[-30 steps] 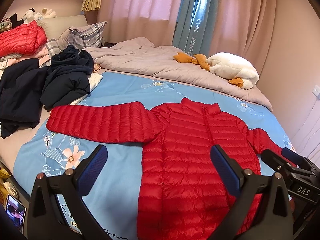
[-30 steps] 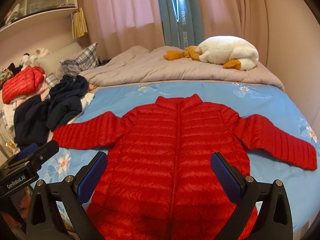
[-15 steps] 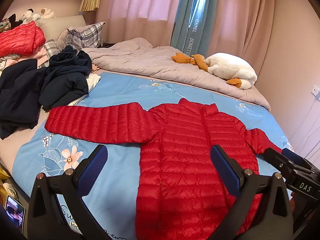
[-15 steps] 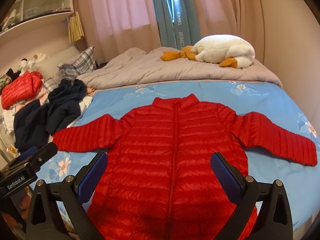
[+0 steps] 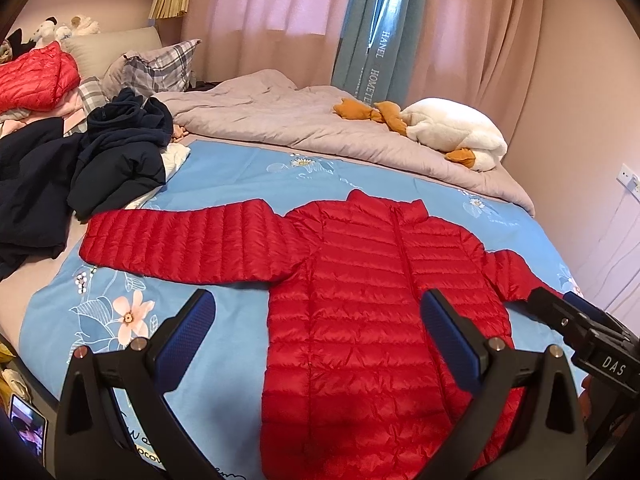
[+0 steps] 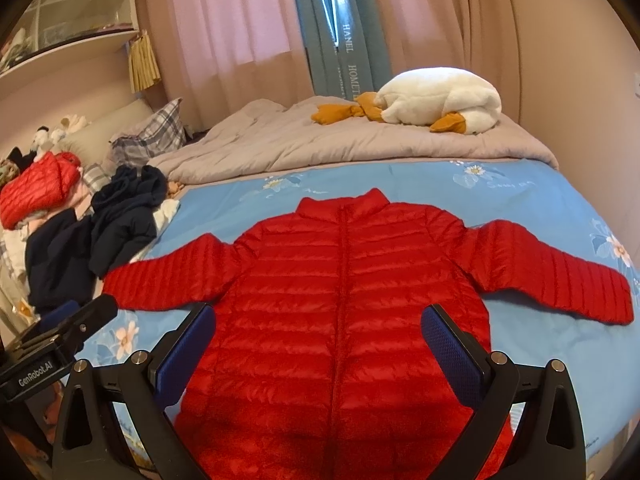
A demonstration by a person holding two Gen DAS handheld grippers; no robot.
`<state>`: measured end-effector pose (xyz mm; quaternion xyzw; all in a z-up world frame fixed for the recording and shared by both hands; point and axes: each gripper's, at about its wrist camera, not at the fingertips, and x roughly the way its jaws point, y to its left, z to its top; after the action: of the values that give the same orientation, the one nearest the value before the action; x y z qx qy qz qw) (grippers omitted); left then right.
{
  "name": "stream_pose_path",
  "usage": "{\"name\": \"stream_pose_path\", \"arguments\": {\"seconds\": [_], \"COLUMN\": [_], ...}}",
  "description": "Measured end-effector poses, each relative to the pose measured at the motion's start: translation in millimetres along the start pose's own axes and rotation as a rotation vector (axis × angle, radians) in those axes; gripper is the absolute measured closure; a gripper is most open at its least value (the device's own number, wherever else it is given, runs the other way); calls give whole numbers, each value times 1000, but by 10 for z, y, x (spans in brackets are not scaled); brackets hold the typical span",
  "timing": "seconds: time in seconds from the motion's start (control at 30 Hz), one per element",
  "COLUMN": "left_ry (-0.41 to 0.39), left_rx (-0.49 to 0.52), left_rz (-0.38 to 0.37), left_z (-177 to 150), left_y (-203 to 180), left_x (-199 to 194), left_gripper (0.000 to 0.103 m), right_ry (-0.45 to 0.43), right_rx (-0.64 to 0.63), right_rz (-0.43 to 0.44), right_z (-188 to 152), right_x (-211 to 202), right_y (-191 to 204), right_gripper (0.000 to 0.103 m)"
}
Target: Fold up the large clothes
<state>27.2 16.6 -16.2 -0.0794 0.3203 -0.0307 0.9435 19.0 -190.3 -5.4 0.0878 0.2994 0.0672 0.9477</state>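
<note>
Across the blue floral bedsheet (image 5: 224, 176) a red puffer jacket (image 5: 372, 292) lies flat, front up, zipped, collar pointing to 12 o'clock and both sleeves spread out to 9 and 3 o'clock. Both grippers hover above its hem end without touching it. The left gripper (image 5: 318, 334) has its jaws spread wide with nothing between them, framing the jacket's left body panel and a strip of bare sheet. The right gripper (image 6: 318, 336) is likewise spread wide and empty, centred over the zip line.

Seen from the left wrist, a heap of dark navy clothes (image 5: 116, 152) sits at 10 o'clock, just beyond the cuff of the left sleeve (image 5: 188, 244), near it but apart. Farther that way a second red puffer (image 5: 36, 76) rests on a pile by a plaid pillow (image 5: 156, 68). At 12 o'clock a rumpled grey duvet (image 5: 304, 124) covers the far half of the bed, with a white plush goose (image 6: 436, 100) lying on it at 1 o'clock, well apart from the jacket.

From the right wrist, the right sleeve (image 6: 556, 268) reaches nearly to the bed's edge at 3 o'clock. Bare sheet shows between collar and duvet, and at 8 o'clock below the left sleeve. Pink curtains (image 6: 240, 36) hang behind.
</note>
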Motion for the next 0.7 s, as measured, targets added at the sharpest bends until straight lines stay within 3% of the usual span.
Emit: {"name": "stream_pose_path", "arguments": {"seconds": [0.43, 0.7], "left_ry": [40, 93], "left_rx": [3, 6], "left_rz": [-17, -42], "left_z": [27, -12], "left_y": [-55, -101], "left_x": [86, 278], "left_gripper": [0, 0], "right_ry": [-15, -23], "right_rx": [77, 238], "right_rz": [-1, 20], "right_z": [53, 176], "right_x": [-18, 7], "right_y": [-218, -735], "right_gripper": [1, 7]}}
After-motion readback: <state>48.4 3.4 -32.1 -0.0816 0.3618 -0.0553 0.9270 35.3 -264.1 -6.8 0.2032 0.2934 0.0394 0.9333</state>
